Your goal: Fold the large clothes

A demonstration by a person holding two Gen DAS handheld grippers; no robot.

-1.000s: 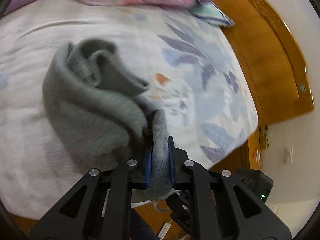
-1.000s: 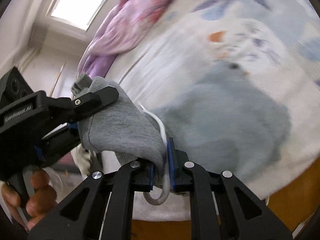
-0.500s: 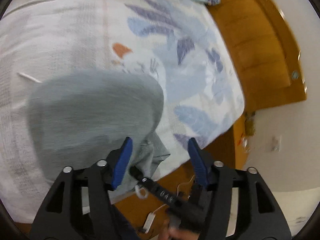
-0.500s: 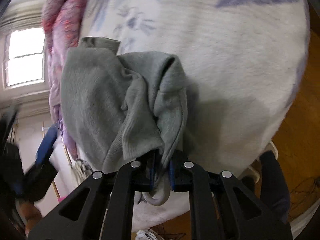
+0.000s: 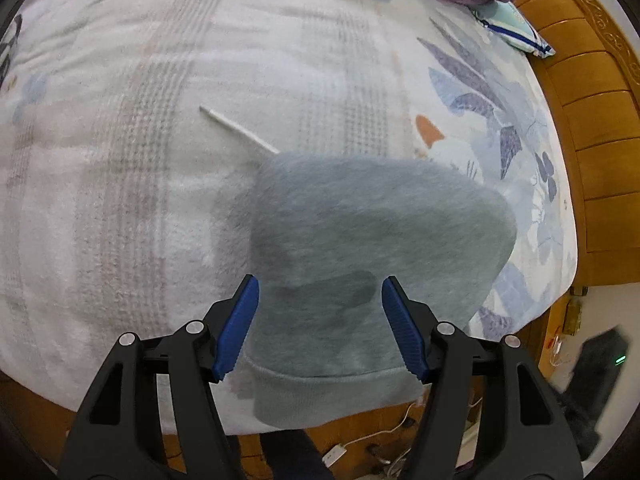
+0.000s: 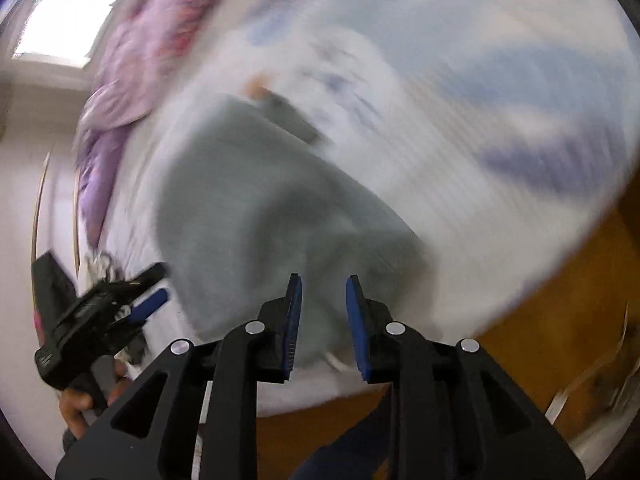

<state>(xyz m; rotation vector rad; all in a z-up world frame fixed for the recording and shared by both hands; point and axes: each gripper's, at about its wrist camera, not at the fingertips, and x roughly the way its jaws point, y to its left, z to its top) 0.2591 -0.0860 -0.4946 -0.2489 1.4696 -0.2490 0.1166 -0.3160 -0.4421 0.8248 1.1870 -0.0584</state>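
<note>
The soft grey fleece garment (image 5: 372, 256) lies as a folded bundle on the white blanket-covered bed (image 5: 132, 184), near its wooden-framed edge. This looks like the release after a fold. The left gripper (image 5: 320, 328) hangs above the hem with its jaws wide apart, gripping nothing. The right gripper (image 6: 322, 320) has its jaws opening over the blurred cloth, nothing pinched between them. Next comes picking a fresh edge to fold, or smoothing the bundle flat
</note>
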